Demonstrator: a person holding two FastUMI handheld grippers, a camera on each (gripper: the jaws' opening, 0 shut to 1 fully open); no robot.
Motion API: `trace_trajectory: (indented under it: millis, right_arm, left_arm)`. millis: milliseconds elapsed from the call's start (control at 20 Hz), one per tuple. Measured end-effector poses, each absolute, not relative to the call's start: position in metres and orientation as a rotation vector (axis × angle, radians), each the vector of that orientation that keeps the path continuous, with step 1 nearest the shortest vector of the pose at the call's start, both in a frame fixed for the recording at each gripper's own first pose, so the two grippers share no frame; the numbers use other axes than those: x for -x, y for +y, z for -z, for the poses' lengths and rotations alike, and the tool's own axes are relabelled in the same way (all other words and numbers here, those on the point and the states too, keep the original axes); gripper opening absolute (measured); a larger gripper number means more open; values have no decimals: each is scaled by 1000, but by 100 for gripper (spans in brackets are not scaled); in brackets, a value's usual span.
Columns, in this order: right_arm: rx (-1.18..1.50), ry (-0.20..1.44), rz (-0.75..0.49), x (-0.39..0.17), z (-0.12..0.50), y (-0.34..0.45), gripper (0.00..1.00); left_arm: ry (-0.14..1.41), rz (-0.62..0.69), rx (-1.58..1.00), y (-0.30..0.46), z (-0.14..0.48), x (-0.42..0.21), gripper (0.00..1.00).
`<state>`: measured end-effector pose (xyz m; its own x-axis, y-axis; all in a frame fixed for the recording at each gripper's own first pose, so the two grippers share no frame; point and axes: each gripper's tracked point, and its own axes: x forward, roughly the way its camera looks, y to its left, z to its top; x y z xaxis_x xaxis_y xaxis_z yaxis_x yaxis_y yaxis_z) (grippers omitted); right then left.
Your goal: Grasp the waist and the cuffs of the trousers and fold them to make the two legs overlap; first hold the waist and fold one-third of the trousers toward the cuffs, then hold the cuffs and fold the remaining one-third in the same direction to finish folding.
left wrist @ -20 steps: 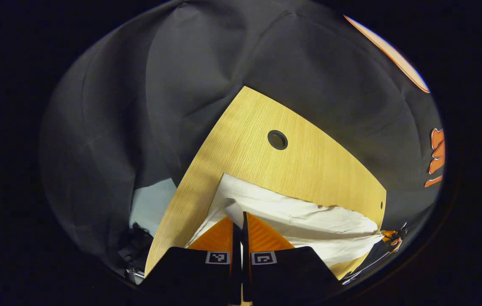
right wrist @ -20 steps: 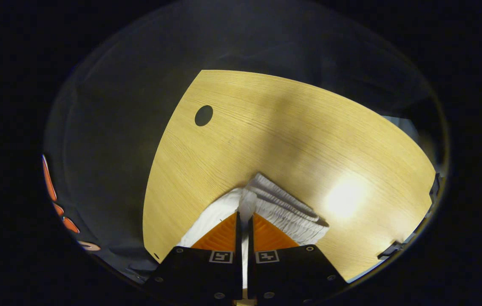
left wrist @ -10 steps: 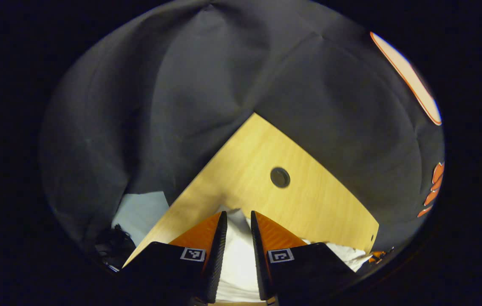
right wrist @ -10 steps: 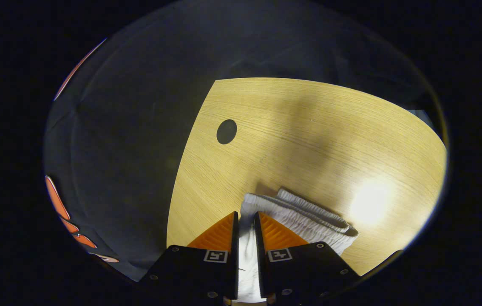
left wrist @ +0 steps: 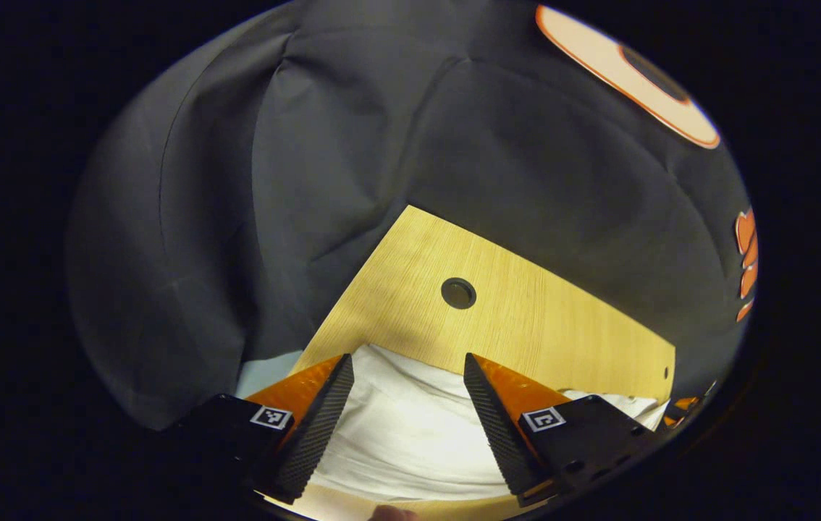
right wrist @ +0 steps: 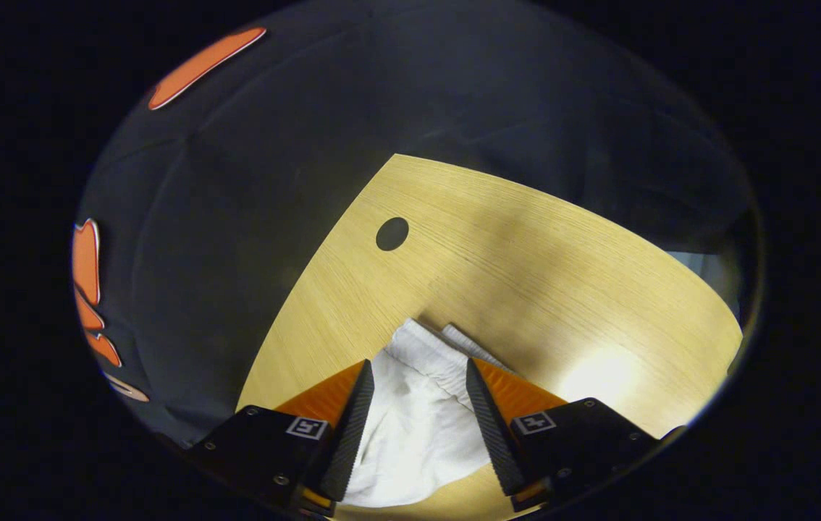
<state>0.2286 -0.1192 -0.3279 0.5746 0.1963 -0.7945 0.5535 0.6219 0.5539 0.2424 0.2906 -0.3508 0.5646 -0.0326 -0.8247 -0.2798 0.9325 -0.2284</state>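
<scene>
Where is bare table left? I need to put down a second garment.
Right gripper view: the wooden table is bare beyond and right of the white trousers, out past the round hole. The near edge is crowded: both open grippers straddle the cloth.

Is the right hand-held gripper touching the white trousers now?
Apart. In the right gripper view, the right hand-held gripper stands open, and the trousers lie between its fingers on the table with gaps on both sides.

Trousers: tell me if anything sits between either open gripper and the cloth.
Nothing visible does. The white trousers lie directly between the left gripper fingers, and likewise under the right gripper, on the wooden table.
</scene>
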Motion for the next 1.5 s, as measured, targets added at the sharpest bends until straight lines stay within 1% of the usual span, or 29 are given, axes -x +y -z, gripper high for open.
trace_trajectory:
  millis: [50,150,350,500,650,850,950,1050,1100,1200,1250,1300,1350,1400,1450,1500]
  right_arm:
    - [-894,973,248,-222,330,-118,87]
    - [-878,992,264,-207,334,-122,96]
    - [-856,1055,311,-183,355,-128,99]
    - [-851,1104,349,-173,373,-131,99]
    - [-896,1098,349,-176,381,-124,99]
    - [-860,1145,366,-171,397,-122,99]
    - [-877,1143,367,-174,400,-119,99]
    - [-880,1131,379,-178,401,-119,97]
    - [-878,1126,387,-177,402,-120,95]
    - [-862,1132,419,-171,406,-127,84]
    - [-857,1135,422,-175,404,-130,71]
    - [-860,1130,427,-175,403,-132,66]
    - [-888,1112,432,-175,405,-128,43]
    - [-932,1095,437,-175,406,-124,35]
    - [-969,1075,435,-175,406,-124,20]
    - [-999,1061,427,-174,405,-122,17]
  left_arm:
    - [957,-139,334,286,345,-237,100]
    - [954,-108,328,267,333,-230,99]
    - [935,-70,286,240,312,-213,99]
    - [926,-43,271,219,298,-196,99]
    - [933,-24,270,200,288,-176,99]
    - [909,12,250,177,269,-151,100]
    - [904,21,243,168,262,-141,100]
    - [908,23,253,159,259,-126,100]
    - [908,23,260,156,258,-120,99]
    - [921,13,270,150,261,-105,100]
    - [932,8,279,148,265,-97,100]
    - [944,4,293,144,267,-88,100]
    - [953,5,311,137,269,-81,100]
    - [963,5,326,131,273,-72,100]
    - [976,10,338,124,277,-61,100]
    - [989,21,348,116,280,-50,100]
